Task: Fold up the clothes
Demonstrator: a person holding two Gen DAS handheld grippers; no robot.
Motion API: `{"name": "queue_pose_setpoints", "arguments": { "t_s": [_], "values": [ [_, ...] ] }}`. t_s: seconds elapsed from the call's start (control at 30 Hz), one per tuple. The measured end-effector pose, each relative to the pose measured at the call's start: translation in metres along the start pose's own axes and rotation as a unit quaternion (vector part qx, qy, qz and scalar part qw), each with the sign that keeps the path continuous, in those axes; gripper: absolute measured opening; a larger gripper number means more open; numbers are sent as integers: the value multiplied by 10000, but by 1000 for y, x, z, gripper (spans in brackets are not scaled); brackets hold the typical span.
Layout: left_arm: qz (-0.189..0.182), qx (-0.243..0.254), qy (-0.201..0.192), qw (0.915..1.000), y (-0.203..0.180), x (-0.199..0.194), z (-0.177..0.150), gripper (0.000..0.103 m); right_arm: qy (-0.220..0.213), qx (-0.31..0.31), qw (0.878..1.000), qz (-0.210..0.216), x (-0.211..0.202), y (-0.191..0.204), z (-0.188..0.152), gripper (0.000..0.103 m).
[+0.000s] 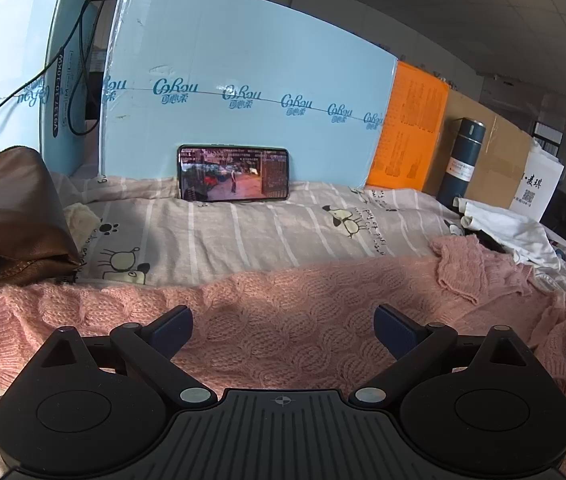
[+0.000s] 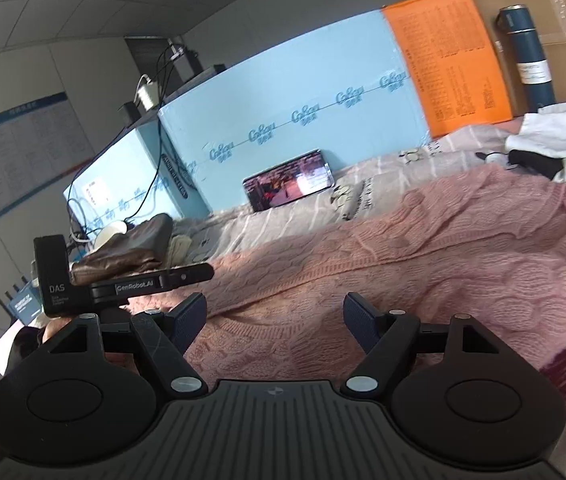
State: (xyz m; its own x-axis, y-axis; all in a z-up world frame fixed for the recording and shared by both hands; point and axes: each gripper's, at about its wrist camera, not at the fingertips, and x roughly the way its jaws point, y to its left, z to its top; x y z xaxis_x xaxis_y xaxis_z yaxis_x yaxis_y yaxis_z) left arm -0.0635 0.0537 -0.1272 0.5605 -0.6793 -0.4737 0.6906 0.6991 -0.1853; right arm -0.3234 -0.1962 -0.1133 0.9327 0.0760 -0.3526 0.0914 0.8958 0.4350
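A bed covered by a striped grey sheet (image 1: pixel 243 232) printed with cartoon dogs fills the foreground. Along its far edge stand pale blue cartons (image 1: pixel 243 92), an orange board (image 1: pixel 411 128) and a brown cardboard box (image 1: pixel 491 152). Dark cables (image 1: pixel 83 48) hang over the cartons at the far left corner. A white wall with a blue-headed poster (image 2: pixel 23 148) rises left; a panelled ceiling (image 1: pixel 463 12) spans overhead. Daylight falls across the bedding.

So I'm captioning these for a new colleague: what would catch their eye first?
The pink cable-knit sweater spread across the cartoon-print bedsheet, right under both open grippers. Behind it, a lit phone leans against a big pale-blue carton, with an orange box to its right.
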Motion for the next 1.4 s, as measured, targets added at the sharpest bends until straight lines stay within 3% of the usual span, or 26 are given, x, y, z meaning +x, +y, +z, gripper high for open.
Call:
{"name": "queue_pose_setpoints", "arguments": {
  "t_s": [0.17, 0.4, 0.83, 1.0, 1.17, 1.4],
  "values": [
    [5, 22, 2, 10000, -1, 0, 0, 99, -179, 316, 9973, -645, -25, -21, -7, 81],
    [37, 16, 24, 10000, 0, 1, 0, 99, 73, 463, 9961, -741, -8, -35, -10, 83],
    [35, 5, 57, 10000, 1, 3, 0, 99, 190, 210, 9993, 244, 42, -9, 10, 83],
    [25, -6, 46, 10000, 1, 2, 0, 99, 256, 82, 9988, 419, 58, 2, 19, 83],
    [7, -18, 39, 10000, 1, 2, 0, 99, -24, 100, 9996, 263, 45, -1, 19, 84],
    [50, 3, 38, 10000, 1, 2, 0, 99, 475, 549, 9960, -527, 61, -28, 10, 85]
  ]
}}
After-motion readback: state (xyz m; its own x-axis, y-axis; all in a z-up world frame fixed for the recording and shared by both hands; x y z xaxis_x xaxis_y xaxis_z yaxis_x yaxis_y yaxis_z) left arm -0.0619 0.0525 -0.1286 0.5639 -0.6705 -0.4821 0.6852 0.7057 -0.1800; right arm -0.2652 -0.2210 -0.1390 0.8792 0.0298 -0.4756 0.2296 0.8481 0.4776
